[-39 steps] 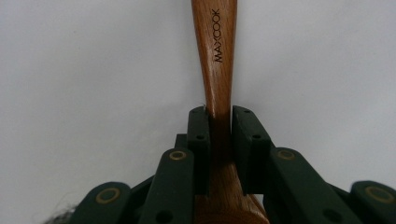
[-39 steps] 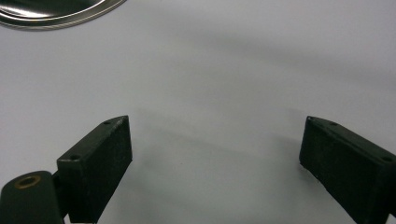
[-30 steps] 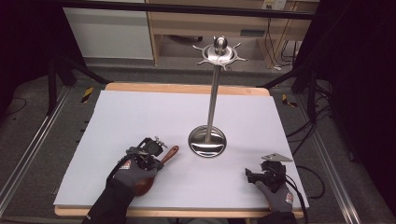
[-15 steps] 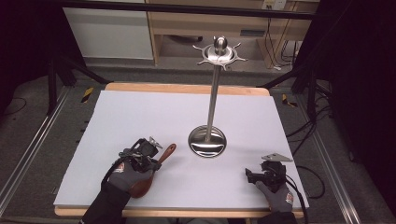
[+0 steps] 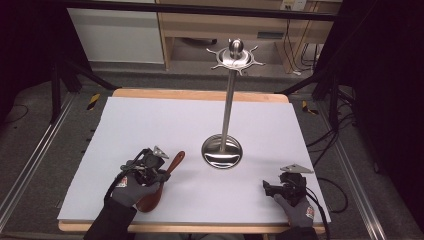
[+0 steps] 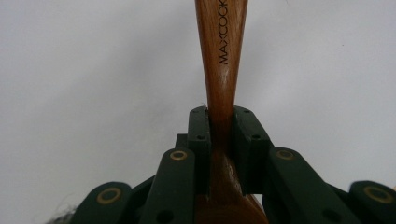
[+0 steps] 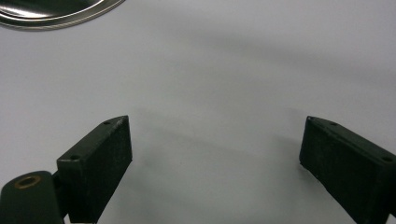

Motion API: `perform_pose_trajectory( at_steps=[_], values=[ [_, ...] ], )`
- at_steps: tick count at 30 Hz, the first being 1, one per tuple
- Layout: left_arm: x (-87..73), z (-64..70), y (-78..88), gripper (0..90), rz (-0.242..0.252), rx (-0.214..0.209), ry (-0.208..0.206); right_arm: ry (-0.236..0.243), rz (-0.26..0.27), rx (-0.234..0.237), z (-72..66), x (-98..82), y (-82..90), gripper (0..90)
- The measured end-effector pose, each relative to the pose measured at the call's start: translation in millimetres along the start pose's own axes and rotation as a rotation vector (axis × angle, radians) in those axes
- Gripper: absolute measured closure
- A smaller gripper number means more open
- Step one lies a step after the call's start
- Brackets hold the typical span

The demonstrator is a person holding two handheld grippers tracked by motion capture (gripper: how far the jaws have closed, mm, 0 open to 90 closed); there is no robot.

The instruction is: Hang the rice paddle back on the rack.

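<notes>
From the high view, the left gripper (image 5: pixel 162 172) sits at about seven o'clock on the white table cover (image 5: pixel 150 125), clenched on a brown wooden spoon (image 5: pixel 159 186). The spoon's bowl lies toward the person at the near edge and its slim handle points toward one o'clock. At the centre stands a tall polished steel utensil stand (image 5: pixel 227 112) with a round dished base and a ring of hooks at its top; the spoon handle's tip is near that base but apart from it. The right gripper (image 5: pixel 267 188) rests at five o'clock, well apart from the spoon.

In the left gripper view, the black pads (image 6: pixel 200 135) press on the spoon's narrow neck (image 6: pixel 219 98), just above the bowl, from both sides. The handle widens toward twelve o'clock and carries printed lettering.

In the right gripper view, the jaws stand wide and released, nothing between them, with the stand's base rim (image 7: pixel 51 18) at eleven o'clock.

The spoon looks light and stiff, and its smooth finish may let it pivot. The neck hold seems sound, since the flare on either side should resist sliding. The long handle could still swing, so it wants slow carrying.
</notes>
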State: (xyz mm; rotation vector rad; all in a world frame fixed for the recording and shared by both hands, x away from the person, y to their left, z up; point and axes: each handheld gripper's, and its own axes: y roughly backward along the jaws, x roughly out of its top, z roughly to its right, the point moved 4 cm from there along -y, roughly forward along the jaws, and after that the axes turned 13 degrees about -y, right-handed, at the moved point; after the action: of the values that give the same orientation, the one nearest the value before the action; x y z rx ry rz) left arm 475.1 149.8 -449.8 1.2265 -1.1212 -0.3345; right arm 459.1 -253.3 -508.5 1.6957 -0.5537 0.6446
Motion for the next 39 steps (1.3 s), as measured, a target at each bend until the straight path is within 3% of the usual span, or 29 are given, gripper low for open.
perform_pose_trajectory(
  at_steps=[11, 19, 26, 39],
  values=[
    [-4.6, -0.9, 12.1, 77.6, 0.062, 0.003, 0.019, -0.004, 0.000, -0.002, -0.1, 0.1, 0.7, 9.7],
    [-7.0, -0.6, 22.8, 77.7, 0.113, 0.040, 0.030, -0.003, -0.001, -0.004, 0.1, 0.0, 0.7, 9.7],
    [-6.0, -0.5, 32.1, 77.8, 0.153, 0.043, 0.035, -0.005, 0.000, -0.003, 0.3, 0.0, 0.9, 9.7],
    [5.8, -2.5, 53.6, 77.8, 0.299, 0.125, 0.052, -0.014, 0.002, -0.004, 0.3, 0.1, 1.1, 9.7]
  ],
)
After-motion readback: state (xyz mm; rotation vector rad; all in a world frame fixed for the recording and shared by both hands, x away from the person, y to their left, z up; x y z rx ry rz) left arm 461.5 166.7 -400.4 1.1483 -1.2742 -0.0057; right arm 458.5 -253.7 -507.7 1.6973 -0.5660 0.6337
